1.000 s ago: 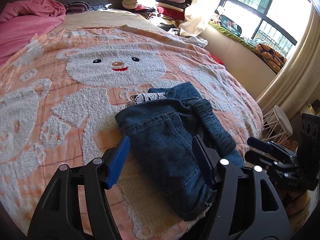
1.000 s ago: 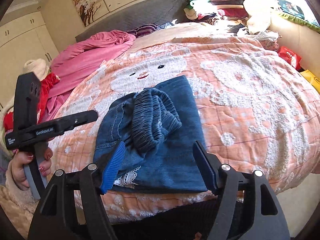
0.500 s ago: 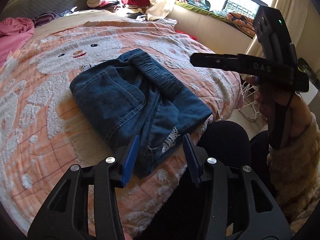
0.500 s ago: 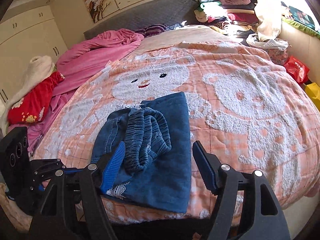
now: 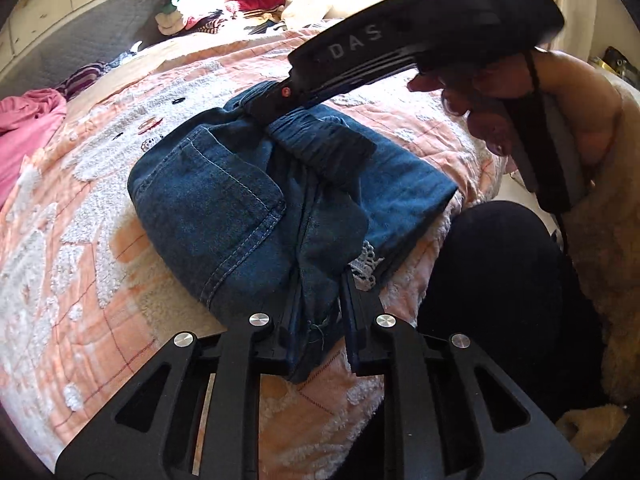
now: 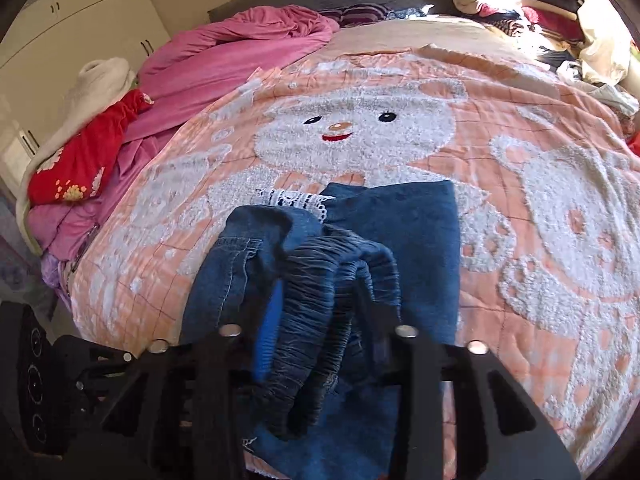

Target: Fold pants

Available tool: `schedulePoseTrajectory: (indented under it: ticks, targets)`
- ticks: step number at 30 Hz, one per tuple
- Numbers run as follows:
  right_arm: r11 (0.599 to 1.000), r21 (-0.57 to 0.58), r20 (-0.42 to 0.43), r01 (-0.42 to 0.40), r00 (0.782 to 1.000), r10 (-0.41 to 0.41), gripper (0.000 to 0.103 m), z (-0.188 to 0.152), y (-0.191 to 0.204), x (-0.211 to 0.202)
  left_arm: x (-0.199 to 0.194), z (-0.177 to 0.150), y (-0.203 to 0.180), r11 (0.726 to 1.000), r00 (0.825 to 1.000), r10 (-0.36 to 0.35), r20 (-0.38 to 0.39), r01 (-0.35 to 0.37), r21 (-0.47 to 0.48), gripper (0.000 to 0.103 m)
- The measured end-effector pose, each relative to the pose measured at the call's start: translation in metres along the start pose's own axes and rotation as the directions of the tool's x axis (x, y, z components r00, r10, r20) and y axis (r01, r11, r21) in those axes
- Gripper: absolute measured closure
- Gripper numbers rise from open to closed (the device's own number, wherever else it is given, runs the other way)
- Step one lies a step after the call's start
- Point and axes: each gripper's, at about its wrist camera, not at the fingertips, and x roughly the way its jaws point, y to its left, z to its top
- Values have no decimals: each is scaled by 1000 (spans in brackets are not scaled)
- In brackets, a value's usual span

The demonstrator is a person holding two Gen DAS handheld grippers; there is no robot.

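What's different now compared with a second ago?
Both grippers came in onto the pants and are closing: left gripper on a denim edge, right gripper around the gathered waistband. The pants lie on the bear blanket as before.

We see bright daylight coming from the upper right of both views — the clothes pile [image 5: 224, 4] by the headboard is washed out with glare. Fisheye bending curves the bedspread [image 6: 540, 184] and darkens the corners; the near gripper frames sit in soft shadow, slightly blurred.
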Motion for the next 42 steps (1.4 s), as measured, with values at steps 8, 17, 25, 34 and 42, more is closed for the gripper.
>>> schedulePoseTrajectory:
  ticks: [8, 17, 25, 34, 42]
  targets:
    - [1000, -13, 18, 6, 1000, -5, 77, -6, 4, -3, -11, -16, -1, 999, 1000, -12, -20, 13, 48, 92]
    - [999, -13, 6, 52, 999, -52, 76, -10, 4, 6, -7, -16, -2, 1000, 1000, -25, -19, 25, 14, 91]
    - [996, 8, 66, 84, 994, -85, 63, -13, 5, -19, -13, -15, 4, 999, 999, -38, -15, 38, -3, 88]
    - [991, 83, 152, 108, 981, -120, 50, -22, -11, -65, -22, -16, -3, 998, 998, -60, -9, 60, -27, 69]
    - [981, 128, 199, 143, 966, -167, 43, -29, -23, -98, -44, -16, 5, 988, 993, -116, 30, 118, -101, 64]
